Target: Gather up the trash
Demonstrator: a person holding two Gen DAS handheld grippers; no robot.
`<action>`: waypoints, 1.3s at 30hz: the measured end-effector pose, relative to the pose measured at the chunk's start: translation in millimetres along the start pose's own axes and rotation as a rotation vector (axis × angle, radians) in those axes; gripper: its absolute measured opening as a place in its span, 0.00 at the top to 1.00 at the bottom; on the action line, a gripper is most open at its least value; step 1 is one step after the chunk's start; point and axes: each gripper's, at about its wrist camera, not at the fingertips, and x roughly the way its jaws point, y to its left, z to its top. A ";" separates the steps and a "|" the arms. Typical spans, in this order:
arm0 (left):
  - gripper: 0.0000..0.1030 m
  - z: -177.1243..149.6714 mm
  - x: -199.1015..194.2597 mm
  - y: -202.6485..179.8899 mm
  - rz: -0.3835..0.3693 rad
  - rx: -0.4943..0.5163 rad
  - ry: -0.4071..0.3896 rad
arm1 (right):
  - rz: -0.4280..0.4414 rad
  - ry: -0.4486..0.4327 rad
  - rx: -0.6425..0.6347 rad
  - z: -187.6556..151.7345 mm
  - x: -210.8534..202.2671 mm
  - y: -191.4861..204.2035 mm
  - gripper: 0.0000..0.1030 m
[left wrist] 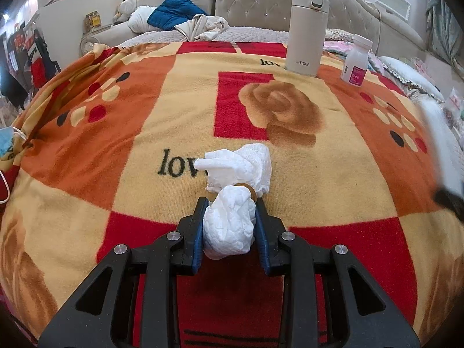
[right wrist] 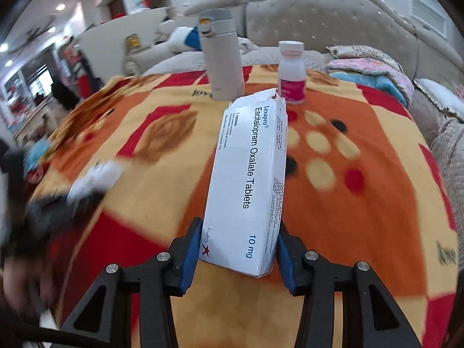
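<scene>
Your left gripper (left wrist: 230, 203) grips a crumpled tissue (left wrist: 229, 226); another tissue wad (left wrist: 240, 168) lies just ahead, touching it. Your right gripper (right wrist: 239, 232) clamps the Lexapro tablet box (right wrist: 249, 179), long axis pointing forward.

Word "love" on blanket (left wrist: 139, 133) partly covered at its last letters by crumpled tissue (left wrist: 229, 223). Small tan round thing (left wrist: 249, 190) half buried in the tissue, identity unclear. Cut off at 3 o'clock in left wrist view: a blurred white and black shape (left wrist: 443, 156). Cut off at 9 o'clock: a blue face mask (left wrist: 7, 145).

In right wrist view, smeared beyond reading at 8 o'clock: left gripper (right wrist: 72, 200) with a white wad. Label on pill bottle (right wrist: 291, 72) too blurred to read. Small print on medicine box (right wrist: 246, 185) side too fine to make out.
</scene>
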 end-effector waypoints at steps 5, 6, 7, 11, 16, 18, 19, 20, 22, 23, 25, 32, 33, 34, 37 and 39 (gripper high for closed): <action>0.74 -3.0 -5.6 -11.6 0.012 0.060 -0.016 | 0.014 0.017 -0.077 -60.5 -45.8 -22.1 0.56; 0.74 -6.0 -11.0 -17.1 -0.002 0.058 -0.016 | 0.008 0.008 -0.072 -70.2 -50.3 -26.6 0.56; 0.74 -8.4 -15.4 -20.8 -0.026 0.042 -0.011 | 0.019 -0.001 -0.053 -79.2 -53.3 -33.0 0.55; 0.74 -24.6 -43.2 -68.4 -0.135 0.026 0.001 | 0.008 0.005 -0.040 -96.6 -48.3 -40.1 0.55; 0.73 -40.9 -49.6 -123.1 -0.127 0.125 -0.007 | 0.020 0.000 -0.063 -100.3 -52.0 -41.4 0.43; 0.73 -48.2 -43.3 -127.4 -0.125 0.132 0.011 | 0.008 -0.002 -0.070 -102.7 -54.6 -40.1 0.41; 0.73 -50.9 -43.4 -126.8 -0.128 0.131 -0.002 | -0.003 -0.007 -0.071 -104.2 -56.6 -40.0 0.41; 0.72 -52.5 -43.9 -125.9 -0.137 0.129 -0.016 | -0.014 -0.014 -0.068 -105.0 -58.4 -40.6 0.41; 0.72 -53.5 -43.7 -123.4 -0.152 0.122 -0.020 | -0.040 -0.030 -0.059 -104.6 -60.2 -41.0 0.41; 0.72 -53.1 -43.2 -122.5 -0.160 0.119 -0.020 | -0.048 -0.035 -0.055 -104.3 -60.6 -39.7 0.41; 0.71 -52.0 -42.1 -120.6 -0.178 0.113 -0.020 | -0.065 -0.043 -0.067 -102.9 -58.3 -34.7 0.41; 0.69 -51.7 -41.9 -119.1 -0.196 0.105 -0.023 | -0.113 -0.036 -0.080 -98.5 -49.0 -27.6 0.50; 0.69 -52.2 -42.3 -120.5 -0.189 0.108 -0.025 | -0.103 -0.038 -0.069 -98.4 -49.8 -30.0 0.50; 0.69 -52.7 -42.5 -122.0 -0.179 0.114 -0.026 | -0.099 -0.040 -0.059 -98.7 -50.3 -31.7 0.51; 0.69 -55.7 -44.1 -126.9 -0.143 0.133 -0.036 | -0.087 -0.052 -0.039 -99.4 -55.1 -35.9 0.51; 0.69 -57.7 -44.8 -130.0 -0.121 0.144 -0.043 | -0.081 -0.063 -0.042 -100.6 -59.4 -34.9 0.51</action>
